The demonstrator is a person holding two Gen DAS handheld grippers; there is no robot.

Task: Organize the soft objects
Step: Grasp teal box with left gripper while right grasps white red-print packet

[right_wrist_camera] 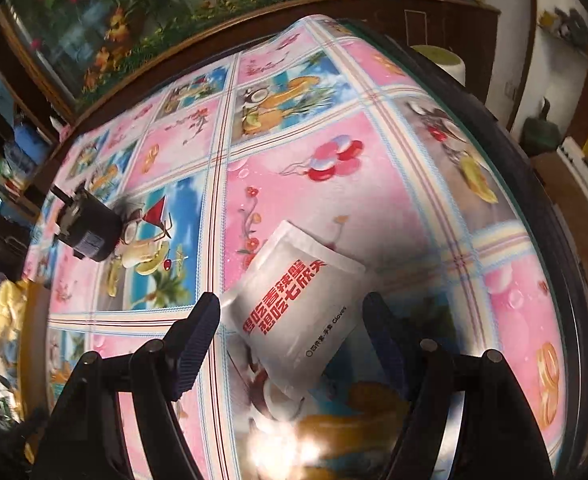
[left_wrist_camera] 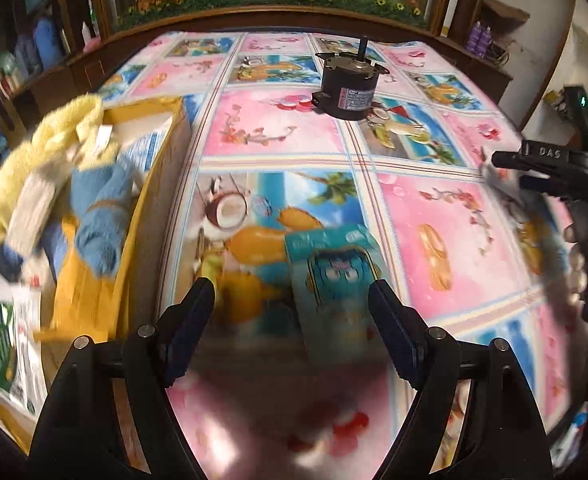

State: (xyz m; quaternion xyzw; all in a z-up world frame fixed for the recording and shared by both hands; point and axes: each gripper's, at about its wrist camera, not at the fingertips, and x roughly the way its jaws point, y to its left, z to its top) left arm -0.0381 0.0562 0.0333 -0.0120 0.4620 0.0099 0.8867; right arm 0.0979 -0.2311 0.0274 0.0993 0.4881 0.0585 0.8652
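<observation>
Two tools stand with jaws apart and empty, so I want my right tool (right_wrist_camera: 290, 304) squarely astride the white glove packet (right_wrist_camera: 294, 304) on the table (right_wrist_camera: 373, 168), and my left tool (left_wrist_camera: 292, 292) over the teal packet (left_wrist_camera: 333, 276).

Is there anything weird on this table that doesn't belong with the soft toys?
Yes: the black metal motor with a stubby shaft standing at the far side of the colourful patterned tablecloth. It is hard, not soft, unlike the yellow and blue plush toy in the cardboard box at the left.
</observation>
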